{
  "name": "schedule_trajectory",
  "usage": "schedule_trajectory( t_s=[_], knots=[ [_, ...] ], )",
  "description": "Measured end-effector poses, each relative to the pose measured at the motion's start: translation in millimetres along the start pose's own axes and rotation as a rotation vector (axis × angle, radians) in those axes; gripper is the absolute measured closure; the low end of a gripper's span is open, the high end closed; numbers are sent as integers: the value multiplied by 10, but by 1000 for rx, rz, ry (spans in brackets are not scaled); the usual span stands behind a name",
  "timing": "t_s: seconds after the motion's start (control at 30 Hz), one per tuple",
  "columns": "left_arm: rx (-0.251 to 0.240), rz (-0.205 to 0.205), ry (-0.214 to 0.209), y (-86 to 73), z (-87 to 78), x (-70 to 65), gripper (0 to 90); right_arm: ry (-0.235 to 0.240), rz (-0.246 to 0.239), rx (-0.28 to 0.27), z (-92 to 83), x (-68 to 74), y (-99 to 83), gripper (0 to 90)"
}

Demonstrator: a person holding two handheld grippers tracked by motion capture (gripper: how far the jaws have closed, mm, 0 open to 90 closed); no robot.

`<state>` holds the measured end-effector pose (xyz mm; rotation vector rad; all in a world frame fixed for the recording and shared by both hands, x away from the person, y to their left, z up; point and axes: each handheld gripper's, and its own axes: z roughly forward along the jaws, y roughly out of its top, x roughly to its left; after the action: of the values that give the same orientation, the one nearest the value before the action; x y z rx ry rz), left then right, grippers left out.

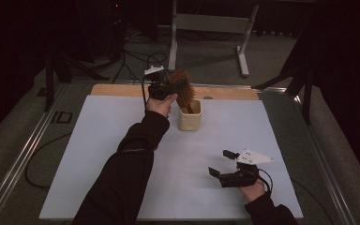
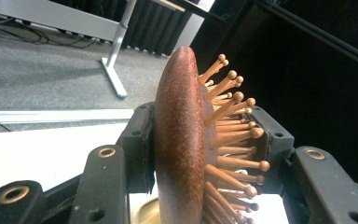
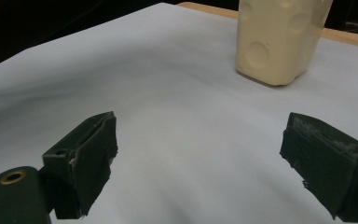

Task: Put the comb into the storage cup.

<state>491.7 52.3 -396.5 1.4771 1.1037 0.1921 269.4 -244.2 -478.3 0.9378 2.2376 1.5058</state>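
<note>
Wooden hairbrush (image 1: 183,88) clamped by its head between the jaws of the left gripper (image 1: 161,88), one pad on the smooth back, the other on the bristle side; its handle is lowered into the cream cup (image 1: 190,117), which is placed near the middle of the worktop's (image 1: 98,140) far edge. The right gripper (image 1: 219,166), jaws held wide apart with nothing between them, is seen near the front right corner, well apart from the cup
</note>
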Motion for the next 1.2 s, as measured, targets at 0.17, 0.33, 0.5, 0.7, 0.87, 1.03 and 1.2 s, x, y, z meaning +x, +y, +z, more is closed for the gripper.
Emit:
schedule_trajectory(
  t_s=[0.17,0.33,0.5,0.7,0.87,1.03,1.2],
  knots=[
    [9,3,0,-60,32,25,512,-1,1,-1,-1,-7,-4,100],
    [6,-2,-1,-67,28,51,510,-1,-2,3,6,-8,-6,101],
    [11,20,10,-65,34,28,501,1,-1,1,9,-7,-6,101],
    [22,52,12,-60,34,22,472,3,1,2,9,-5,-7,101],
    [27,95,25,-48,10,22,400,4,3,3,12,-3,-6,101],
    [37,106,-21,-31,-44,38,251,-1,2,6,12,-7,-7,101],
    [69,181,29,-31,-80,-17,119,-1,2,3,9,-5,-3,101]
  ],
)
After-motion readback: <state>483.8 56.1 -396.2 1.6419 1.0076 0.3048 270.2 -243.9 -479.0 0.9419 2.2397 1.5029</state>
